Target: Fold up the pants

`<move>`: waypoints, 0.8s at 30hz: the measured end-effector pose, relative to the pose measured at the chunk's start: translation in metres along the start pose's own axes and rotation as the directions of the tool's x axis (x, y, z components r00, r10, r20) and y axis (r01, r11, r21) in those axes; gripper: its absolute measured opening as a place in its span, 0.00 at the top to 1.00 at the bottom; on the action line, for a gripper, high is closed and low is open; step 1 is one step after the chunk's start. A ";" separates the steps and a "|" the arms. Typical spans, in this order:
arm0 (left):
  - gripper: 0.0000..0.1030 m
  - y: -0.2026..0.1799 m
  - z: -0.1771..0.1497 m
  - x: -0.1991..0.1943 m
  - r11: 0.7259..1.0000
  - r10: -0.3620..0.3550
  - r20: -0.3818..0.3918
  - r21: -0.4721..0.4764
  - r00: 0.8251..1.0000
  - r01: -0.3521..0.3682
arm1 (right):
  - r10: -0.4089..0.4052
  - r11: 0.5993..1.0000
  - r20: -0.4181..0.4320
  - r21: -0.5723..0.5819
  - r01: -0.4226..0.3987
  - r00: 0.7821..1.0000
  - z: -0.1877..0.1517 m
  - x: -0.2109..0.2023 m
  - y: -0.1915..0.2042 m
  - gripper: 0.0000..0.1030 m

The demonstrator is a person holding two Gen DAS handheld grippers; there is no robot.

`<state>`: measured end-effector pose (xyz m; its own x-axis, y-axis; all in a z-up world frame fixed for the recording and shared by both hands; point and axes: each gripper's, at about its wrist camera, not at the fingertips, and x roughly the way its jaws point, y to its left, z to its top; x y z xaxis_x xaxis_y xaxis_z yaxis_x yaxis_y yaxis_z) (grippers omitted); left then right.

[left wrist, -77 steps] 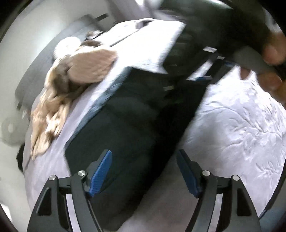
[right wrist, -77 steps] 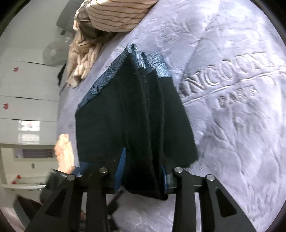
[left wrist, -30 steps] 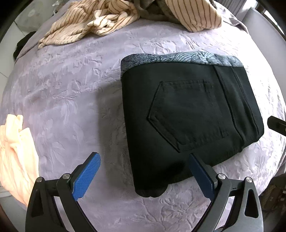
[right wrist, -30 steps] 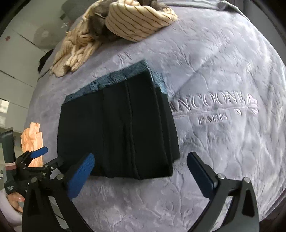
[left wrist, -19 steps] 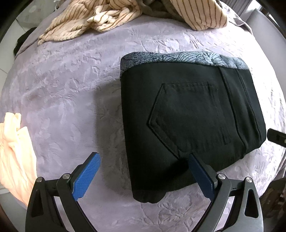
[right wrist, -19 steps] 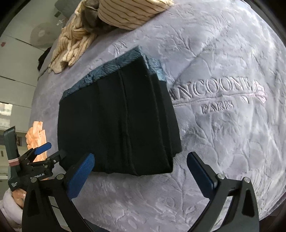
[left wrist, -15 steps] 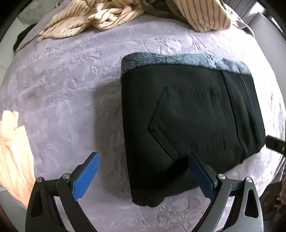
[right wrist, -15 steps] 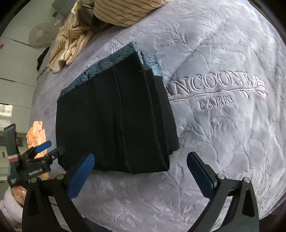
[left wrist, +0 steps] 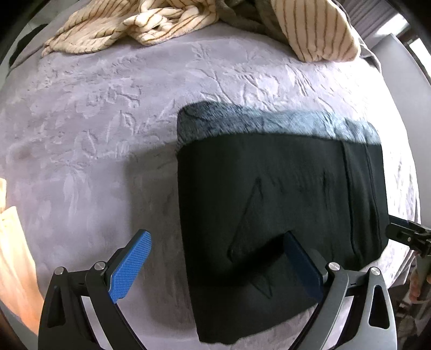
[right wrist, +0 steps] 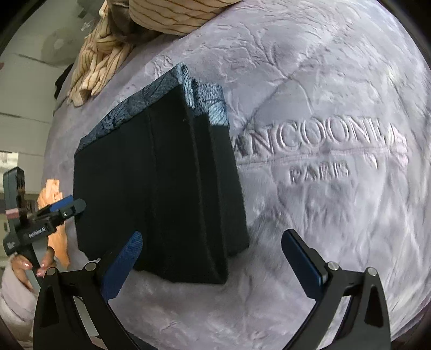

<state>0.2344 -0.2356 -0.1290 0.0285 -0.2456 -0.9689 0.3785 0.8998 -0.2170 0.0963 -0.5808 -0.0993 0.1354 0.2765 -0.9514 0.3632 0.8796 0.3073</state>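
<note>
Left wrist view looks across a bed covered by a lilac embossed blanket (left wrist: 107, 129), with a striped cream garment (left wrist: 167, 24) heaped at its far edge and a peach cloth (left wrist: 13, 255) at the left rim. Right wrist view shows raised lettering (right wrist: 317, 145) pressed into the blanket and white cabinets (right wrist: 21, 86) beyond. Black pants (left wrist: 282, 210) lie folded into a compact rectangle on the bed, a patterned blue-grey lining showing along the far edge. Left tool (left wrist: 218, 266) and right tool (right wrist: 212, 255) both hover with fingers spread apart, holding nothing.
</note>
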 end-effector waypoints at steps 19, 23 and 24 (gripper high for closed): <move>0.00 0.020 0.015 0.052 0.961 -0.254 0.036 -0.100 0.966 0.257 | 0.347 0.937 -0.046 0.066 -0.344 0.937 0.048 0.056 -0.036 0.02; 0.25 0.019 0.010 0.045 0.941 -0.315 0.048 -0.116 0.948 0.319 | 0.350 0.935 -0.052 0.075 -0.346 0.935 0.045 0.050 -0.035 0.21; 0.29 0.019 0.005 0.038 0.940 -0.319 0.057 -0.110 0.946 0.324 | 0.394 0.917 -0.050 0.088 -0.389 0.918 0.044 0.049 -0.034 0.35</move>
<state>0.2475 -0.2302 -0.1693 -0.0411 -0.5403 -0.8405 0.2631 0.8057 -0.5307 0.1307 -0.6144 -0.1554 0.2212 0.6201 -0.7527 0.3613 0.6648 0.6539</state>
